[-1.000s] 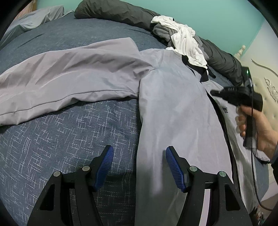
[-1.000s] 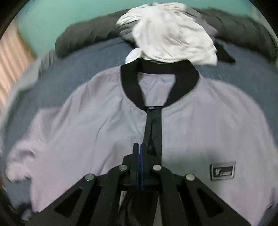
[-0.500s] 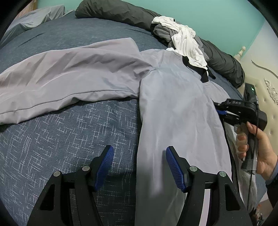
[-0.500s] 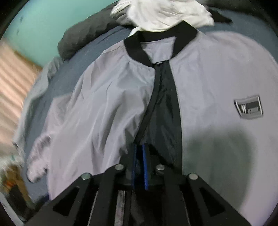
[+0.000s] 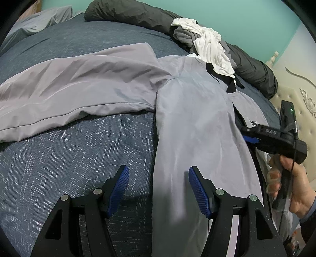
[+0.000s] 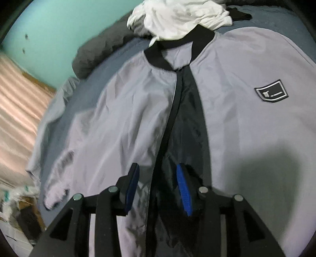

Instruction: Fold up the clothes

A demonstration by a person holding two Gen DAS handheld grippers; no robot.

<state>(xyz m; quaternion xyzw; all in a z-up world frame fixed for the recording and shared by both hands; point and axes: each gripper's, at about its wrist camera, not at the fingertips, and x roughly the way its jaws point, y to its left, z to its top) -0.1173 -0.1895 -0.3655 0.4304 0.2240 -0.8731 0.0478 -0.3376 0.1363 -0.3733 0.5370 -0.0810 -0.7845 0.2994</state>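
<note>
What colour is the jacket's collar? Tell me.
Black ribbed collar on the grey jacket; right wrist view.

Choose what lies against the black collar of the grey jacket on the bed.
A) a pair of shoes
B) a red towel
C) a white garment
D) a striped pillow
C: a crumpled white garment lies at the far end of the jacket, over its black collar, on the bed.

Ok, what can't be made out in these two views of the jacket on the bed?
- Jacket hem: cut off by the bottom edge, behind the fingers, both views.
- Chest patch lettering: too small, blurred, right wrist view.
- Far sleeve: beyond the right wrist view's right edge.
- Clutter at the right wrist view's lower left: blurred.
</note>
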